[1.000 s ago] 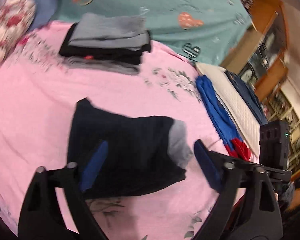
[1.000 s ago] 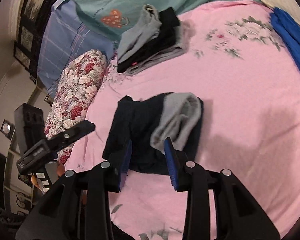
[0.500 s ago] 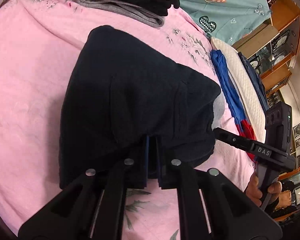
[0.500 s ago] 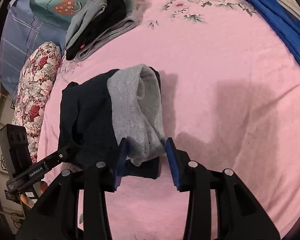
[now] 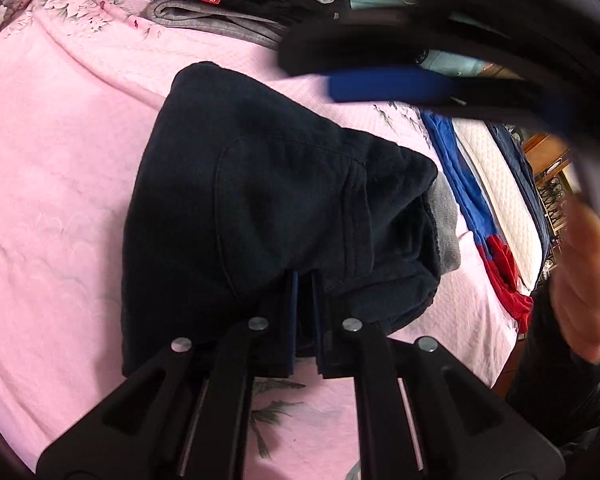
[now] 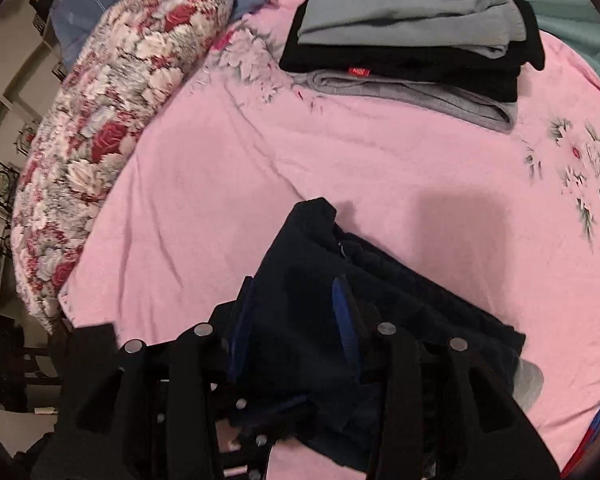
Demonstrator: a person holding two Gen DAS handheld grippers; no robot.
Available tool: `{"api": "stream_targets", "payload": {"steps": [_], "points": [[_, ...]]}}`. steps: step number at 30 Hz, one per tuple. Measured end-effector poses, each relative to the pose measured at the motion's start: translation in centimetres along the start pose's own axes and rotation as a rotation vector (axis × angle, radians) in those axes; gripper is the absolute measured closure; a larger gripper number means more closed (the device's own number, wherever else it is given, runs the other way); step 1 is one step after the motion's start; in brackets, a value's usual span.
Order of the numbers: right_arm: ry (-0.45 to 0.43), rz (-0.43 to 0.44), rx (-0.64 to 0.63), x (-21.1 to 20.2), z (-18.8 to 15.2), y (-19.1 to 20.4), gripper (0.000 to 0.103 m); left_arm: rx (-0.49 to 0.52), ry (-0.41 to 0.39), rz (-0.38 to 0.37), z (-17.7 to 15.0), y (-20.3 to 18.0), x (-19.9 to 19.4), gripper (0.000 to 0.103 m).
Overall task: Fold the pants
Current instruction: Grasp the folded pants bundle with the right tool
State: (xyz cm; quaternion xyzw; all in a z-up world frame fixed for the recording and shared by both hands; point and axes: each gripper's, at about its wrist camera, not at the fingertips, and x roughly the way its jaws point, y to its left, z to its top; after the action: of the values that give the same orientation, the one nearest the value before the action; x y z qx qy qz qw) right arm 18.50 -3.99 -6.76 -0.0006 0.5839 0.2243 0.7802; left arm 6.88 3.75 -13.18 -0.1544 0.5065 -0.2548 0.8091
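Dark navy pants point(image 5: 260, 208) lie folded in a thick bundle on the pink bed cover point(image 5: 52, 168), with a grey inner layer showing at the right end. My left gripper point(image 5: 302, 308) is shut on the bundle's near edge. My right gripper point(image 6: 292, 312) hovers open just over the pants point(image 6: 380, 280), its blue pads on either side of the dark cloth. In the left wrist view it shows as a blur across the top, one blue pad point(image 5: 388, 88) facing down. A hand point(image 5: 580, 280) holds it at the right.
A stack of folded grey and black clothes point(image 6: 412, 40) sits at the far side of the bed. On the left lies a floral pillow point(image 6: 120, 100). A blue and red garment point(image 5: 468, 200) and a white quilted pad point(image 5: 496, 172) border the right edge.
My right gripper left the pants' grey end and swung up and over the bundle, now facing the clothes stack. My left gripper stays shut on the near edge.
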Motion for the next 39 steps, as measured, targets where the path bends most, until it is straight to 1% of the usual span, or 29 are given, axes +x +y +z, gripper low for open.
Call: {"api": "stream_targets", "payload": {"steps": [3,4,5,6,8,10,11,12,13,14,15,16,17,18,20,22,24,26,28,29,31,34,35,37,39], "points": [[0.082,-0.102,0.013,4.4,1.2,-0.7,0.063,-0.001,-0.001,-0.003,0.0,0.1,0.1,0.094],[0.083,-0.119,0.009,5.2,1.2,-0.7,0.063,-0.001,-0.002,-0.001,0.1,0.1,0.1,0.094],[0.063,-0.147,-0.010,5.6,1.2,-0.3,0.062,0.001,-0.007,0.008,0.1,0.1,0.3,0.095],[0.053,-0.166,-0.028,5.6,1.3,0.2,0.059,0.003,-0.007,0.010,0.1,0.2,0.4,0.095],[0.041,-0.166,-0.044,4.7,1.3,0.7,0.058,0.000,-0.005,-0.004,0.1,0.3,0.3,0.095],[0.006,-0.116,-0.039,2.1,1.0,0.5,0.058,-0.009,0.001,-0.038,0.0,0.6,-0.6,0.094],[-0.023,-0.101,-0.029,0.5,0.6,0.4,0.051,-0.018,-0.002,-0.060,0.0,0.9,-1.4,0.087],[-0.064,-0.086,-0.016,-1.2,0.1,-0.1,0.041,-0.023,-0.041,-0.067,0.0,1.2,-3.1,0.079],[-0.116,-0.070,0.004,-3.1,-0.6,-0.7,0.033,-0.026,-0.097,-0.040,0.0,1.7,-4.8,0.053],[-0.176,-0.046,0.039,-5.2,-1.9,-1.6,0.016,-0.036,-0.158,0.000,0.0,2.2,-6.6,0.036],[-0.227,0.003,0.094,-7.0,-3.5,-2.9,0.001,-0.057,-0.227,0.043,-0.1,3.0,-8.7,0.034],[-0.251,0.047,0.136,-7.8,-4.5,-3.7,0.001,-0.077,-0.261,0.063,0.0,3.7,-10.0,0.033],[-0.265,0.116,0.195,-8.6,-6.4,-5.2,0.001,-0.100,-0.269,0.065,0.2,4.5,-10.7,0.033],[-0.258,0.159,0.248,-9.0,-8.2,-6.6,0.001,-0.135,-0.258,0.049,0.5,5.4,-11.0,0.033],[-0.249,0.182,0.331,-8.9,-11.2,-8.6,0.001,-0.193,-0.206,0.024,1.0,6.7,-10.0,0.033],[-0.250,0.171,0.403,-8.5,-14.2,-10.5,0.001,-0.225,-0.100,-0.006,1.6,7.3,-7.4,0.034],[-0.234,0.171,0.451,-8.0,-16.4,-11.9,0.001,-0.252,0.018,-0.075,2.0,8.0,-4.3,0.034],[-0.210,0.196,0.489,-7.0,-17.6,-13.0,0.001,-0.268,0.095,-0.108,2.5,7.9,-1.4,0.034],[-0.189,0.213,0.515,-6.2,-18.0,-13.7,0.001,-0.249,0.100,-0.108,3.2,7.2,0.0,0.033],[-0.184,0.221,0.514,-6.1,-18.0,-13.8,0.001,-0.239,0.113,-0.116,3.5,6.9,0.5,0.028],[-0.174,0.258,0.508,-5.5,-17.2,-14.1,0.001,-0.244,0.140,-0.150,4.4,6.5,1.6,0.021],[-0.142,0.290,0.499,-4.0,-15.4,-14.4,0.001,-0.248,0.153,-0.149,5.3,6.0,2.8,0.019],[-0.124,0.294,0.498,-3.1,-14.6,-14.6,0.001,-0.246,0.151,-0.153,5.3,6.2,2.3,0.019],[-0.096,0.340,0.504,-1.3,-13.8,-15.1,0.001,-0.235,0.128,-0.178,5.4,6.2,2.4,0.019],[-0.139,0.406,0.499,-0.8,-13.3,-15.4,0.001,-0.239,0.103,-0.218,5.2,6.9,2.1,0.020]]}}
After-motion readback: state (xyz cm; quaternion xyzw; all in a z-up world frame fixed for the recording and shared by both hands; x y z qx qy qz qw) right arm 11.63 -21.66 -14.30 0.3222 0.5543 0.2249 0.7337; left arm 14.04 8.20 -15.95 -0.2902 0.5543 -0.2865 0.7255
